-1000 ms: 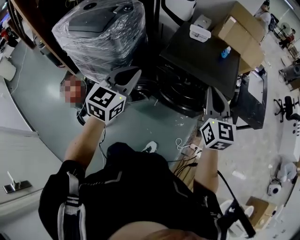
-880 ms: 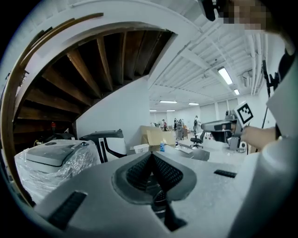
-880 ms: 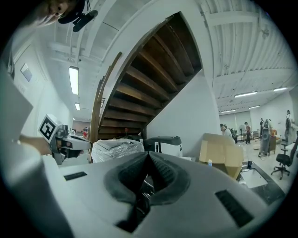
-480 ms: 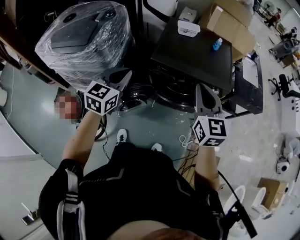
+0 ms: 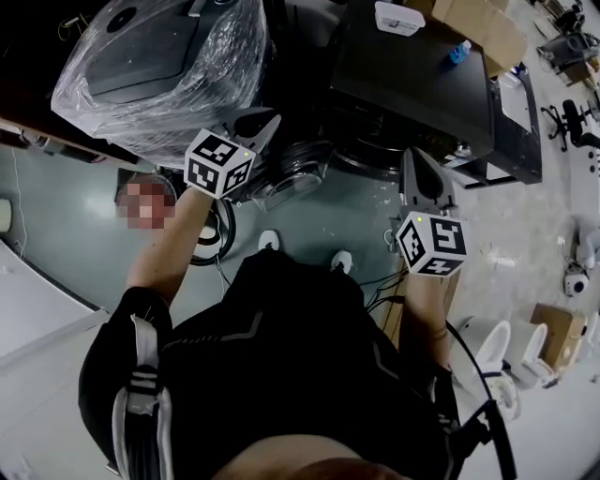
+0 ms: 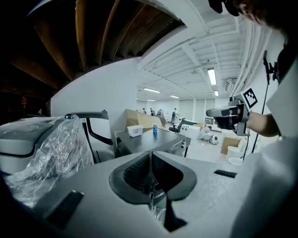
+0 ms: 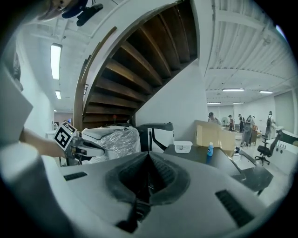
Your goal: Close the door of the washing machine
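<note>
The round washing machine door, a dark ring around a bulging clear pane, stood swung open at the front of the boxy black washing machine, just above the grey-green floor. Only the head view showed it to you, steeply from above, and the drum opening beside it was lost in shadow. Your grey left tool had its ribbed dark jaws pressed together with nothing between them. Its tip sat just beside the door's upper rim, but you could not tell whether they touched. From the left gripper view, only a shiny glint showed under the jaws, too little to name. Your right tool was likewise closed and empty, in front of the machine and apart from the door.

On the machine's flat matte top stood a small white plastic tub and a small blue bottle. Brown cardboard boxes were cut off by the frame's top edge. To the left sat a bulky appliance wrapped in crinkled clear film.
</note>
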Available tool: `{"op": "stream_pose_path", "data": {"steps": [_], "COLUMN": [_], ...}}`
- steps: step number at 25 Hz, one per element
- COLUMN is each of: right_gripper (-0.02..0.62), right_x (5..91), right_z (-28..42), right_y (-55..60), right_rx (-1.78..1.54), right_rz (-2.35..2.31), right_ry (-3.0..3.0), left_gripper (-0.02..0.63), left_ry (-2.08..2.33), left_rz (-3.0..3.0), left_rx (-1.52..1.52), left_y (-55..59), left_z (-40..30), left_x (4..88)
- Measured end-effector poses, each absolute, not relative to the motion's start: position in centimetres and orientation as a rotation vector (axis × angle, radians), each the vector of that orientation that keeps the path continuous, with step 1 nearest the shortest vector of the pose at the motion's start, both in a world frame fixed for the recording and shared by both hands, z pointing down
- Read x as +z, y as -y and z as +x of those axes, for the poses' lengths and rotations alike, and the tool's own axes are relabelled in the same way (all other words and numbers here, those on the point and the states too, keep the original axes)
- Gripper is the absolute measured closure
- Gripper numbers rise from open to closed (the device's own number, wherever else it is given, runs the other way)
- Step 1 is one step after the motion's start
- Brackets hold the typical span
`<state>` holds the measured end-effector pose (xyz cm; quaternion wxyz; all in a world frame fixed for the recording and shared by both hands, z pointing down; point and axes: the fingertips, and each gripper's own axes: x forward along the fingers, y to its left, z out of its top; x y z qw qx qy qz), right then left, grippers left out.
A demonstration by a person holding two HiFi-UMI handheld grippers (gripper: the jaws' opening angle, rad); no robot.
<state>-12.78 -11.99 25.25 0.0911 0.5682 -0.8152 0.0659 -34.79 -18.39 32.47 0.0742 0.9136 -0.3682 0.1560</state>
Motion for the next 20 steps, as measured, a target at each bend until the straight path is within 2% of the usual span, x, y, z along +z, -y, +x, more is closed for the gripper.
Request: {"op": "stream_pose_path", "data": {"steps": [2, 4, 10, 13, 20], "right_gripper": [0.591, 0.591, 0.591, 0.591, 0.592], "right_x": [26.4, 27.4, 31.4, 34.2, 40.0], "right_z": [-14.2, -15.5, -18.6, -19.8, -22.6], "right_y": [12.1, 12.4, 12.1, 11.8, 10.1], "right_rx": [0.241, 0.271, 0.331, 0.360, 0.516], "right_rz": [1.691, 1.693, 1.696, 1.670, 1.607], "right_ry": [2.401, 2.380, 2.289, 2.250, 2.209], "left_gripper": [0.599, 0.539, 0.531, 0.493, 0.479], "left_ry": [1.037, 0.968, 0.764, 0.697, 0.525], "left_rz": [2.741, 2.727, 2.659, 2.610, 2.513], "left_rx": [0.521, 0.589, 0.787, 0.870, 1.067], "left_y": [18.7, 19.0, 19.4, 19.5, 18.5], "left_z": [-35.4, -35.9, -37.3, -37.9, -38.0], "left_x": [34.6, 37.2, 44.7, 48.4, 56.7]}}
